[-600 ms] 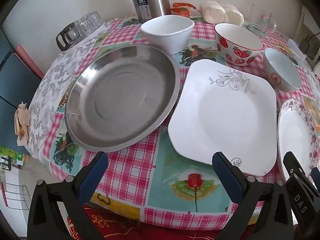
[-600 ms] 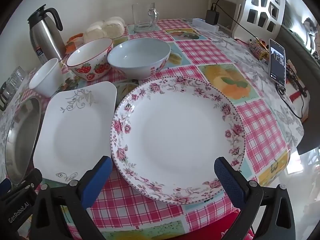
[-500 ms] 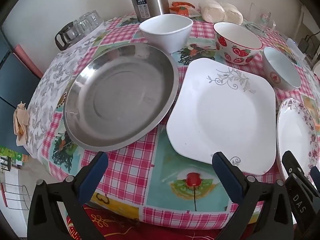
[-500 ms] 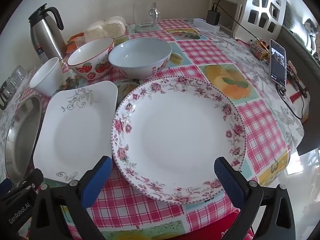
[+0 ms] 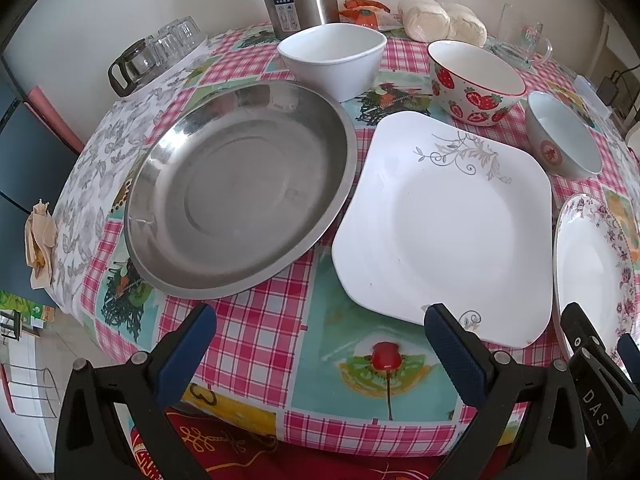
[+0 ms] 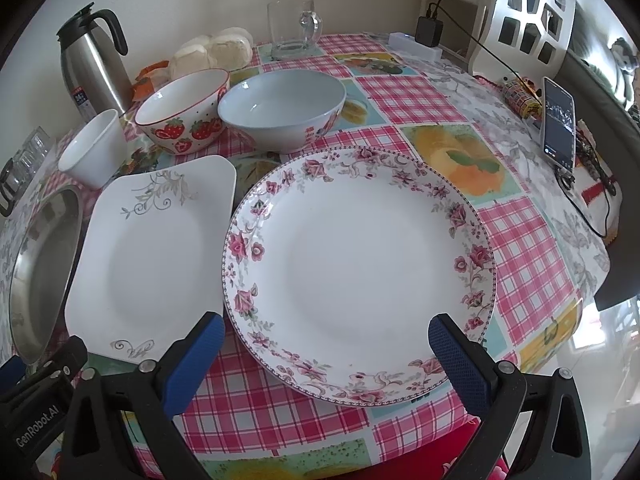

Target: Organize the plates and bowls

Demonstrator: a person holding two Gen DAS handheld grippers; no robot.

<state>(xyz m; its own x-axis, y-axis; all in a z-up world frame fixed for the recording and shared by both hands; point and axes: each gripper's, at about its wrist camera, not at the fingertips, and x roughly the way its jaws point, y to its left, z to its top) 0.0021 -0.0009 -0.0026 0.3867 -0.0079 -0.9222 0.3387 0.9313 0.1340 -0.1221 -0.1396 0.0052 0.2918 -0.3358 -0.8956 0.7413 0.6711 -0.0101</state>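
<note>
Left wrist view: left gripper (image 5: pixel 320 344) gapes fully, empty, near the round steel plate (image 5: pixel 240 188) and square white plate (image 5: pixel 444 220); right gripper (image 6: pixel 326 354), equally wide and empty, hovers at the floral-rimmed round plate (image 6: pixel 360 264).

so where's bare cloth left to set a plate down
Bare cloth lies along the near edge, in front of the steel dish and square plate, and on the right between the flowered plate and the phone. The back is crowded with three bowls, the flask and a glass mug.
</note>
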